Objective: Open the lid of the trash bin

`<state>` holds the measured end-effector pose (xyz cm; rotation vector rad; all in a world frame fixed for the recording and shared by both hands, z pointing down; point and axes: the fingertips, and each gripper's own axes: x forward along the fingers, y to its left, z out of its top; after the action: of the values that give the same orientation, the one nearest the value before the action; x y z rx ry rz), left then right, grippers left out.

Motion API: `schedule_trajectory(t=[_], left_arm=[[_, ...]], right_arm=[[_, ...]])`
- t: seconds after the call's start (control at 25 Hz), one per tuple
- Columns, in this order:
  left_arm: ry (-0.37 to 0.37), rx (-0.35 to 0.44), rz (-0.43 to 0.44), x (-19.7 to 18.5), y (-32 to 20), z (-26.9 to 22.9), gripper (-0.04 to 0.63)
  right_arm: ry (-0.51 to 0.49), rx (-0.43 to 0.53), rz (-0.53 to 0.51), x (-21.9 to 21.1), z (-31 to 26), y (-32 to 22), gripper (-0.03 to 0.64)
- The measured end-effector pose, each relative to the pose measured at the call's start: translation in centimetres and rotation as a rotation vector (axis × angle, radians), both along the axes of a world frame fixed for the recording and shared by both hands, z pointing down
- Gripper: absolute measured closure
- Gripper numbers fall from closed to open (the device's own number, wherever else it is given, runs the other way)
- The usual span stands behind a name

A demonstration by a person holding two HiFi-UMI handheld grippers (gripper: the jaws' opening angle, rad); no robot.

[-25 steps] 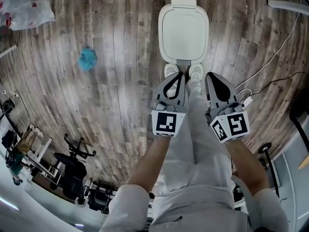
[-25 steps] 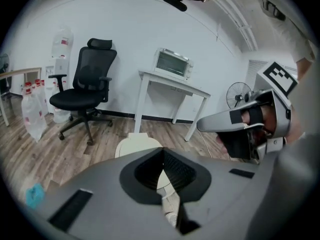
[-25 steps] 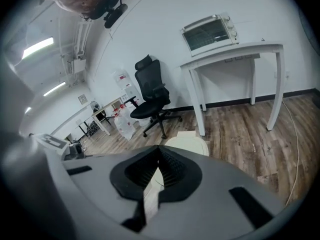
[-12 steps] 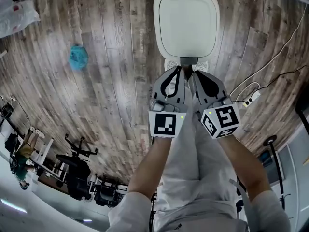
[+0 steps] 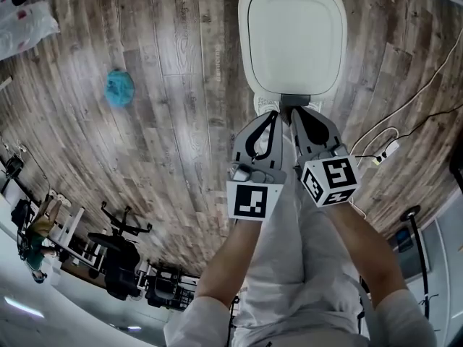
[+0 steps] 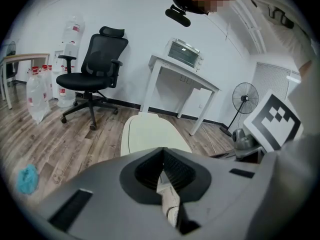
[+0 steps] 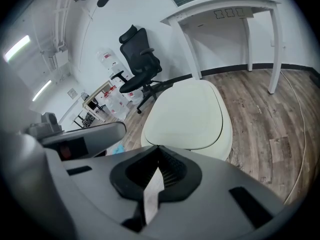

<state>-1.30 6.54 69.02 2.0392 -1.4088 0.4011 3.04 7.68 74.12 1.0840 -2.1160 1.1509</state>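
The white trash bin stands on the wood floor straight ahead, its rounded lid down. A grey foot pedal juts from its near side, between the person's white shoes. Both grippers hang side by side above the shoes, pointing at the bin's near edge. My left gripper is shut and holds nothing, and so is my right gripper. The lid lies just beyond the closed jaws in the left gripper view. It fills the middle of the right gripper view as the same cream lid. Neither gripper touches the bin.
A blue cloth lies on the floor to the left. Cables and a power strip run along the right. A black office chair, a white table with a small oven, and a fan stand behind the bin.
The bin has grown larger and nearer in the head view. My right gripper has closed in beside the left one. The lid has stayed down.
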Motion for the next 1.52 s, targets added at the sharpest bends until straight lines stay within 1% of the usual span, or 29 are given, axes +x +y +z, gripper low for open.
schedule_trajectory(t=[0.44, 0.56, 0.76, 0.92, 1.24, 1.52], left_arm=[[-0.001, 0.01, 0.0, -0.7, -0.5, 0.1, 0.597], [-0.002, 0.02, 0.002, -0.8, -0.5, 0.0, 0.597], [0.0, 0.011, 0.009, -1.0, -0.1, 0.2, 0.597], [-0.002, 0.018, 0.02, -1.1, -0.1, 0.2, 0.597], [-0.003, 0.014, 0.02, -1.3, -0.4, 0.2, 0.597], [-0.003, 0.017, 0.019, -1.3, -0.7, 0.3, 0.597]], right_arm=[[0.032, -0.02, 0.005, -0.6, 2.0, 0.2, 0.6], [0.04, -0.026, 0.016, -0.3, 2.3, 0.3, 0.6], [0.047, -0.032, 0.031, -0.2, 2.5, 0.5, 0.601], [0.052, -0.027, 0.027, -0.3, 2.6, 0.5, 0.6], [0.04, -0.027, 0.005, -0.5, 2.8, 0.9, 0.601], [0.028, -0.023, 0.024, -0.4, 2.8, 1.1, 0.6]])
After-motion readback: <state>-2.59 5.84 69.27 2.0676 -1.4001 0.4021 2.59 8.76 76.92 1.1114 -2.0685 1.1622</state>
